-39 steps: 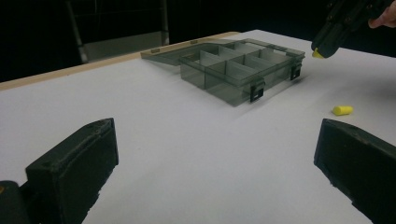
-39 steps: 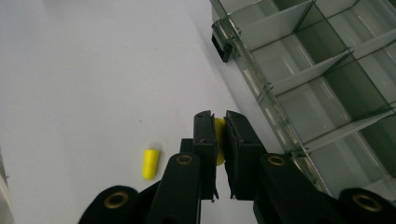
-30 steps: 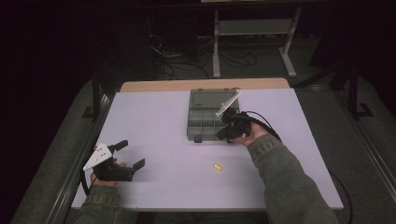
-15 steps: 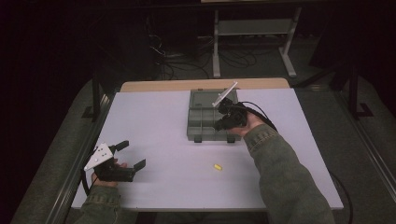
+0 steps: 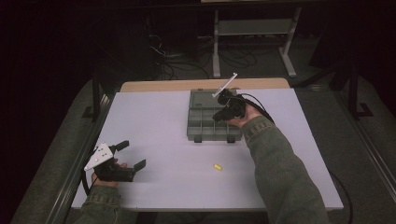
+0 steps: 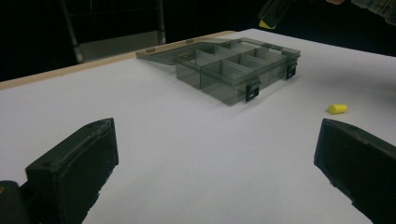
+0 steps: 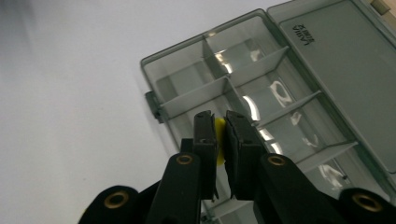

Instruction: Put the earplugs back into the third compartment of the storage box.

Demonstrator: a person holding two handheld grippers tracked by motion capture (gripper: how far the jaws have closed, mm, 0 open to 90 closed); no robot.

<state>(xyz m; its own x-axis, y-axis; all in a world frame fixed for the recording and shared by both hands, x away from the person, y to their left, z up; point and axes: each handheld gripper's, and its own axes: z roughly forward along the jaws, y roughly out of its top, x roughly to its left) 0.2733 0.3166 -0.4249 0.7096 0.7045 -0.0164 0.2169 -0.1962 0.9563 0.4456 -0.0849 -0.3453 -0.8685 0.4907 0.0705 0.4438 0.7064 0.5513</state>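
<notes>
A clear grey compartment box [image 5: 208, 122] lies open on the white table, its lid [image 5: 204, 98] folded flat behind it. My right gripper [image 5: 219, 115] hovers over the box's right half, shut on a small yellow earplug [image 7: 219, 140] pinched between its jaws. Below those jaws the right gripper view shows the box's dividers [image 7: 243, 100] and empty compartments. A second yellow earplug [image 5: 217, 166] lies loose on the table in front of the box. My left gripper [image 5: 133, 154] rests at the front left of the table, open, with nothing between its jaws; its view shows the box [image 6: 236, 65] and the loose earplug [image 6: 337, 108].
The white table top [image 5: 154, 126] has a wooden strip along its far edge [image 5: 159, 86]. Dark floor, cables and a metal stand [image 5: 254, 28] lie beyond it. Black latches [image 5: 231, 139] stick out from the box's front wall.
My right hand has carried the pinched earplug from the box's front right corner further back over the compartments. The left gripper has stayed put.
</notes>
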